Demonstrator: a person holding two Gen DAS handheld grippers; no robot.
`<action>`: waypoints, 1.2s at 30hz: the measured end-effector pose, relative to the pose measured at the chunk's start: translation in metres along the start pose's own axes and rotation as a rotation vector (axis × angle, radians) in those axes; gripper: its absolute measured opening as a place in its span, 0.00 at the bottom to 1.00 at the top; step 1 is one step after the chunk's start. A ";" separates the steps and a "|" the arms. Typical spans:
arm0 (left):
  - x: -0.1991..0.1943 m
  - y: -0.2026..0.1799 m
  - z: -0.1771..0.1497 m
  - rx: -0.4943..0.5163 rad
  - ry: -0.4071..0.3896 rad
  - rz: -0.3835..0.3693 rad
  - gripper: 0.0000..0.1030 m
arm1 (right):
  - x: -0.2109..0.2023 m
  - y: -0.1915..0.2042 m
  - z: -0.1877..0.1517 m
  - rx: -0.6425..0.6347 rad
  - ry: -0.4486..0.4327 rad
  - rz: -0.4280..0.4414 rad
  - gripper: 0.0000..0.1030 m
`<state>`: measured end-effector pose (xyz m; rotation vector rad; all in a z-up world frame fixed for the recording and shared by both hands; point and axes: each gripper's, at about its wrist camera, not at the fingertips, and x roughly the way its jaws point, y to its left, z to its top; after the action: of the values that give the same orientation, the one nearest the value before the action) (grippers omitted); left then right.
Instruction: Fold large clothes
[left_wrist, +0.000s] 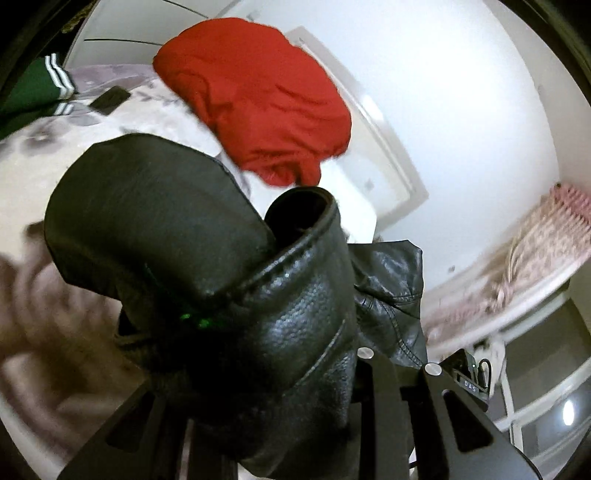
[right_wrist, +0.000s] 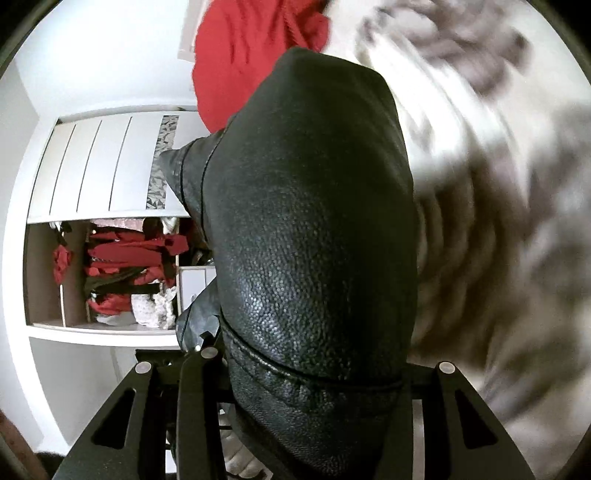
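2 hand-held grippers carry 1 black leather jacket (left_wrist: 280, 302) between them, lifted clear of the bed. Nearest the left lens, the left hand-held gripper (left_wrist: 391, 369) is clamped on a thick seamed edge of the jacket, with a rolled cuff or collar opening standing just above its fingers. In the right view, the right hand-held gripper (right_wrist: 295, 373) has its jaws part-way apart with a fat stitched fold of the same jacket (right_wrist: 314, 240) filling the gap between them; it looks gripped.

Judging by the pebbled grain and the way the folds hold rounded shapes, this garment is heavy and fairly stiff, and its glossy face is likely slippery. Seams, hems and the collar band look like the safest places to take hold, since the stitching gives a ridge for the pads; flat panels would probably slide out.

Beyond the jacket lies the bed (left_wrist: 122, 122) with its pale floral cover, blurred in both views. A red garment (left_wrist: 258, 96) lies further back on it, with a dark phone-like object (left_wrist: 110, 99) and a green striped garment (left_wrist: 40, 85) at the far edge. Open bed surface in front of the red garment offers laying-down room. A white wardrobe (right_wrist: 99, 166) with stacked clothes stands beyond, well apart.
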<state>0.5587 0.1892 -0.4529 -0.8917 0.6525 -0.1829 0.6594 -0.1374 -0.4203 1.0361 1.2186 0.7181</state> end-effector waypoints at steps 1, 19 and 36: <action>0.015 0.004 0.005 -0.006 -0.016 -0.007 0.21 | 0.004 0.003 0.027 -0.022 0.001 -0.006 0.42; 0.176 0.078 0.011 0.082 0.187 0.145 0.46 | 0.121 -0.098 0.279 -0.106 0.173 -0.167 0.59; 0.107 -0.001 0.012 0.572 0.183 0.590 0.92 | 0.058 -0.043 0.153 -0.301 -0.195 -0.971 0.91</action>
<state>0.6508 0.1530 -0.4945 -0.1134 0.9451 0.0828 0.8169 -0.1405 -0.4805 0.1792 1.2157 0.0239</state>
